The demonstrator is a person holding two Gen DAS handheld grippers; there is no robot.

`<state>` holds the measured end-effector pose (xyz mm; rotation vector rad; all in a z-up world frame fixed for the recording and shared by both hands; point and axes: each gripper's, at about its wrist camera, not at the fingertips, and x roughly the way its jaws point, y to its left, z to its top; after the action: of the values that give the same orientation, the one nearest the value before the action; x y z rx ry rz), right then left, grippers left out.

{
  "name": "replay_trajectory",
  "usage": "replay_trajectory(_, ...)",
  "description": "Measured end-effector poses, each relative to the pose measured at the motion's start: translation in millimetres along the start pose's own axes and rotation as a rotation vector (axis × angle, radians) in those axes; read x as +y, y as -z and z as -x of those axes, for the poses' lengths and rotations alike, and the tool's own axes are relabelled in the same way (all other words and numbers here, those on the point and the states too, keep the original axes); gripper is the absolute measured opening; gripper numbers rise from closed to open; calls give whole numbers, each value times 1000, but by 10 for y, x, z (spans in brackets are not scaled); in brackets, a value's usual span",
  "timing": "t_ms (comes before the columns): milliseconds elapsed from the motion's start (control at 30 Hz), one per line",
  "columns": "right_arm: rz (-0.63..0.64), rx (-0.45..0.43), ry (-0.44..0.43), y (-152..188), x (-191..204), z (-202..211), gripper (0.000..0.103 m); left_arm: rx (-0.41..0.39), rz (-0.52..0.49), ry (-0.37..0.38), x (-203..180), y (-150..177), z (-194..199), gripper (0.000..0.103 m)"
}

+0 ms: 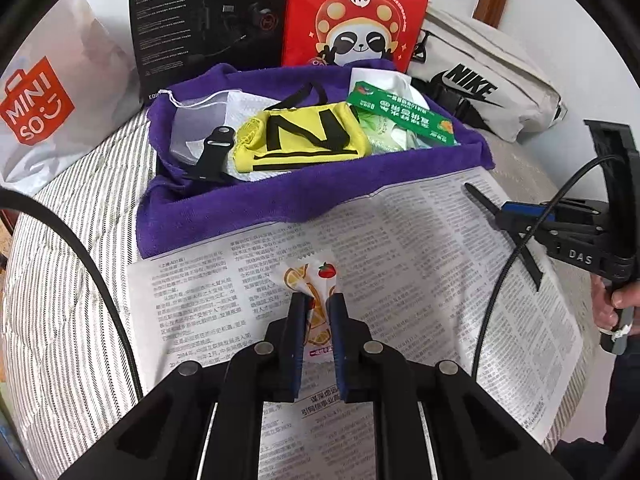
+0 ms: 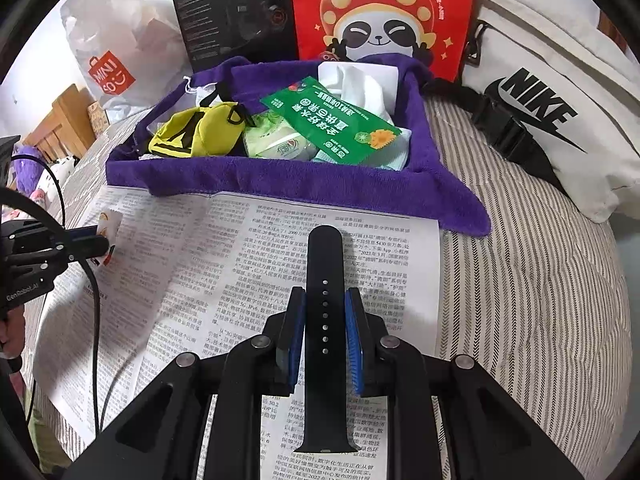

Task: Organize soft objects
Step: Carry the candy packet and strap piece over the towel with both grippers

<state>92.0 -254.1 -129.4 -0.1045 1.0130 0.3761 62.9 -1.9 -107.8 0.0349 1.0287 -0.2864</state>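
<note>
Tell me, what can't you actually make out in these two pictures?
- Fruit-print packet: its lower end is hidden between the left gripper fingers, left wrist view.
- Newspaper print: too small to read, both views.
- Black box: top cut off, right wrist view.

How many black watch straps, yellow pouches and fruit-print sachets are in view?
Watch straps: 2
Yellow pouch: 1
Fruit-print sachet: 1
Total: 4
</note>
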Motion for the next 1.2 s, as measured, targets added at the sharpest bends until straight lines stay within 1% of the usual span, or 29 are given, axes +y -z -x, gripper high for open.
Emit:
replay_trajectory(133, 2, -5, -2, -39, 9, 34, 20, -13, 16, -4, 62, -38, 50, 12)
replay_trajectory(267, 8, -10, 1, -121, 31, 55, 20, -31, 39, 15, 136, -78, 110, 12)
replay_trajectory(333, 8, -19, -9, -169, 44, 86, 20, -38, 43, 11, 165, -108, 134, 12)
replay_trajectory(800, 12, -50, -55, -470, 88, 163, 20, -72, 39, -9, 273, -405, 249, 12)
replay_trajectory(1200, 8, -68, -75, -715, 85, 200, 20, -92, 35, -2, 343, -659, 275, 12)
